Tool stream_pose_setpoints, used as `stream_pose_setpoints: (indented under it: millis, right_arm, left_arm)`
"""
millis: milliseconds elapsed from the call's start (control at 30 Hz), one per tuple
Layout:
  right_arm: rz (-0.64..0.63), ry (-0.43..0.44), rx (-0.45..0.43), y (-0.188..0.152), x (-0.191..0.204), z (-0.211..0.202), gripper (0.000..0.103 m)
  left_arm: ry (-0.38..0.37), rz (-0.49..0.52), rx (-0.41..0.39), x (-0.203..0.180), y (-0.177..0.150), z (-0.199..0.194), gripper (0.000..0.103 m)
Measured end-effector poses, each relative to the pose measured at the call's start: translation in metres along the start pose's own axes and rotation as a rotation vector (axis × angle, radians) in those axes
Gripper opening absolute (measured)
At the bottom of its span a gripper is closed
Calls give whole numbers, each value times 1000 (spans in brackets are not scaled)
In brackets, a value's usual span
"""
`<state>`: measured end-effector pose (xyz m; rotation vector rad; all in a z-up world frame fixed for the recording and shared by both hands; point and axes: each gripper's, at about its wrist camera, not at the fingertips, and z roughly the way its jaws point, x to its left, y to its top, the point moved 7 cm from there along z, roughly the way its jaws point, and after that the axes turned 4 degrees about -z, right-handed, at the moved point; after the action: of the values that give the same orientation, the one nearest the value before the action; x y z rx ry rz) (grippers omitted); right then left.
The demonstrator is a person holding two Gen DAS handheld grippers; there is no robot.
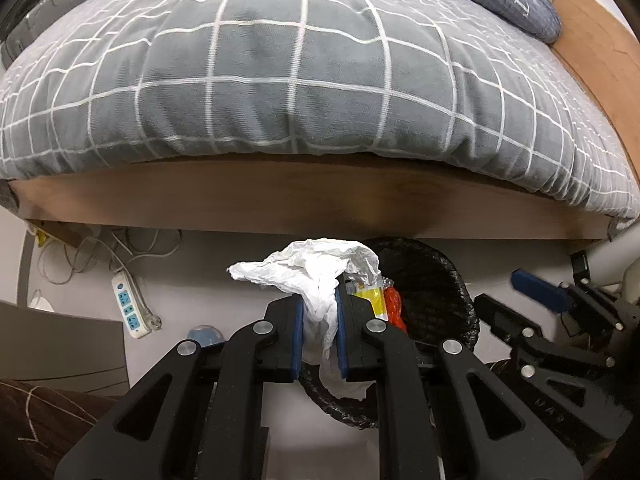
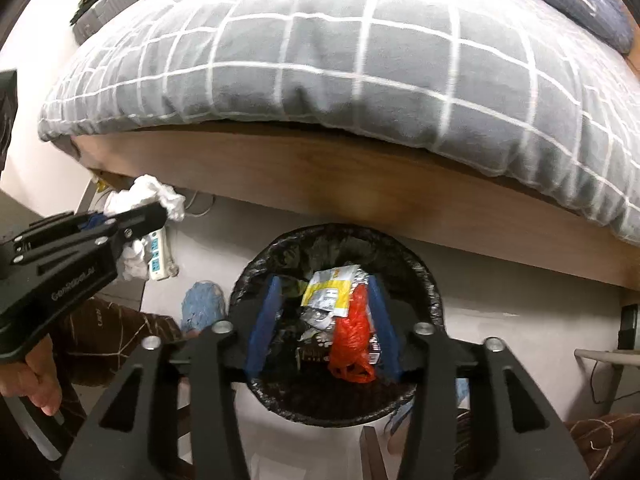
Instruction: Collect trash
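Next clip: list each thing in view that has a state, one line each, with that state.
Left gripper: shut on the white crumpled tissue, held beside the bin.
Right gripper: open over the bin, nothing between its fingers.
Trash bin: upright, black-lined, open-topped, partly filled.
Orange bag: lying in the bin.
Yellow-and-white wrapper: lying in the bin.
Power strip: on the floor, cord attached.

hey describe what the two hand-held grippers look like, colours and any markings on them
Both are matte black, angular linkage frames with triangular cut-outs and round silver pivot bolts. The left hand-held gripper and the right hand-held gripper each carry flat blue pads on the inner finger faces. The left one's side bears small pale lettering, too blurred to read.
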<state>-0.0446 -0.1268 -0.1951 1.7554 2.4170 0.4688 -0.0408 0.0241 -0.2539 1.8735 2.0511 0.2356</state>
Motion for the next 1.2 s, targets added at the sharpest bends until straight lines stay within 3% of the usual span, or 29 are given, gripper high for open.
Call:
stream_pose_setpoints:
  millis: [67, 367, 767, 833, 900, 1200]
  right_arm:
    - [21, -17, -16, 0, -10, -5, 62]
    - [141, -118, -95, -11, -73, -33, 92]
    - [203, -170, -120, -24, -120, -53, 94]
    - [201, -174, -124, -23, -121, -54, 95]
    - [206, -164, -127, -22, -120, -55, 95]
    - [170, -168, -172, -6, -104, -68, 95]
  left_arm:
    - [-6, 10, 9, -5, -2, 5, 12]
    - [-59, 64, 24, -55, -9, 14, 12]
    - [-97, 140, 32, -114, -16, 22, 15]
    - [-81, 141, 33, -115, -17, 24, 25]
    - [-62, 130, 18, -111, -16, 24, 64]
    - [-17, 98, -51, -89, -3, 3, 93]
